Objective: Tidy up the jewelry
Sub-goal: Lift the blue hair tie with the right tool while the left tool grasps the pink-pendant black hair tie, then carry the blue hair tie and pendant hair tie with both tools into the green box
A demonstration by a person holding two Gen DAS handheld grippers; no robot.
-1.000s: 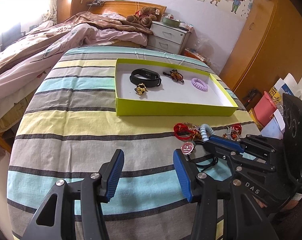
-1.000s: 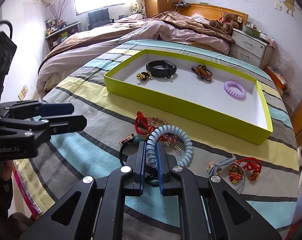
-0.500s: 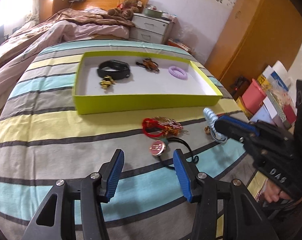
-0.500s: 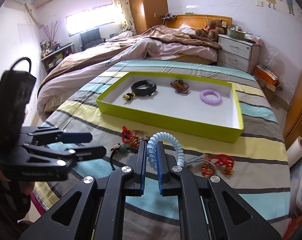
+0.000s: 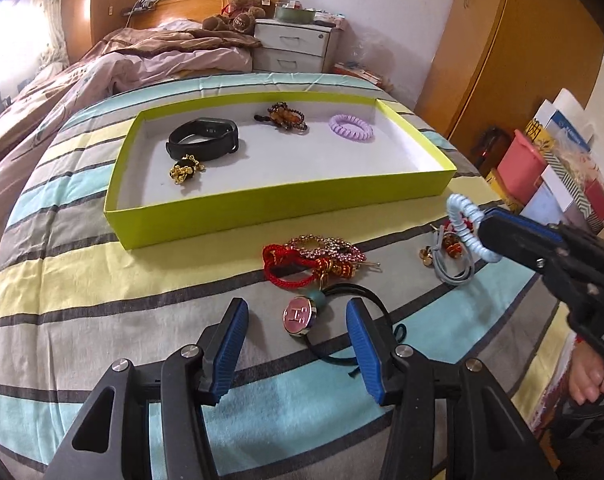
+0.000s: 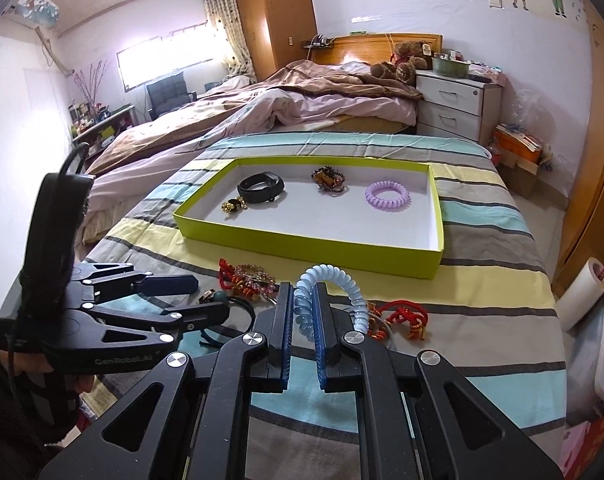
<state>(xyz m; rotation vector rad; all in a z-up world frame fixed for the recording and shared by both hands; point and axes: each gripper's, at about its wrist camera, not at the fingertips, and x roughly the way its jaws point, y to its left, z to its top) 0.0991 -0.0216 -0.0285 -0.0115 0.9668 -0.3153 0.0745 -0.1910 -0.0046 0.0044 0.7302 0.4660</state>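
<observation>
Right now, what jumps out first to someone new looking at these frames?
The right gripper is shut on a pale blue spiral hair tie, held above the striped bedspread short of the tray. Beyond it, the lime-green tray holds a black band, gold charm, brown beaded piece and purple spiral tie. The left gripper is open around a pink round pendant, near a red and pink tangle of bracelets.
</observation>
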